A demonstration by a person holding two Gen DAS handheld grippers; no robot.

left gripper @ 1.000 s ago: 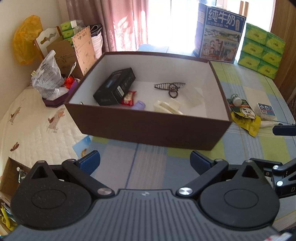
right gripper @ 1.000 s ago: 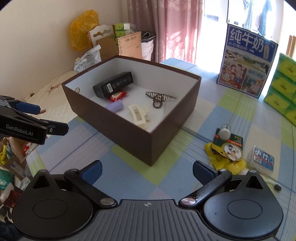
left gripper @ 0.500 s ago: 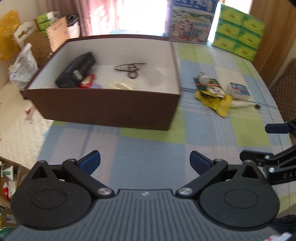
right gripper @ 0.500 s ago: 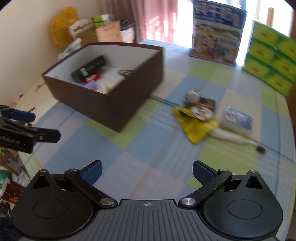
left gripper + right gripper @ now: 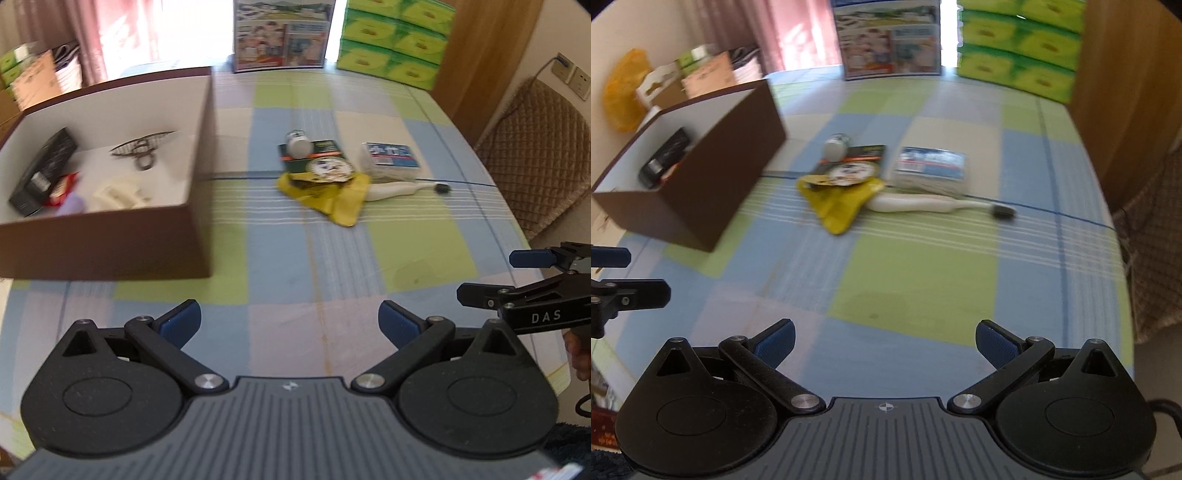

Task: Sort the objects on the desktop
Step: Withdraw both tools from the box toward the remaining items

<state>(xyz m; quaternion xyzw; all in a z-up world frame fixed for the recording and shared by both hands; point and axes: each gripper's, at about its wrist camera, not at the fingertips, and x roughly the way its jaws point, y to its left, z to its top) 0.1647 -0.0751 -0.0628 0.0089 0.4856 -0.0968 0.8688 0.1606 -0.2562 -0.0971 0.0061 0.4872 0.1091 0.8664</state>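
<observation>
L gripper (image 5: 290,319) & R gripper (image 5: 885,339): fingers spread wide, empty, level above counter (image 5: 406,251), aimed toward box (image 5: 110,247) & pouch (image 5: 836,203).

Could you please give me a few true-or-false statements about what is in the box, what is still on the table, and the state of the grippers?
1. The black box lies inside the brown box. True.
2. The left gripper is shut on the toothbrush. False: it is open and empty.
3. The tissue pack is in the brown box. False: it lies on the tablecloth.
4. The right gripper is open. True.
</observation>
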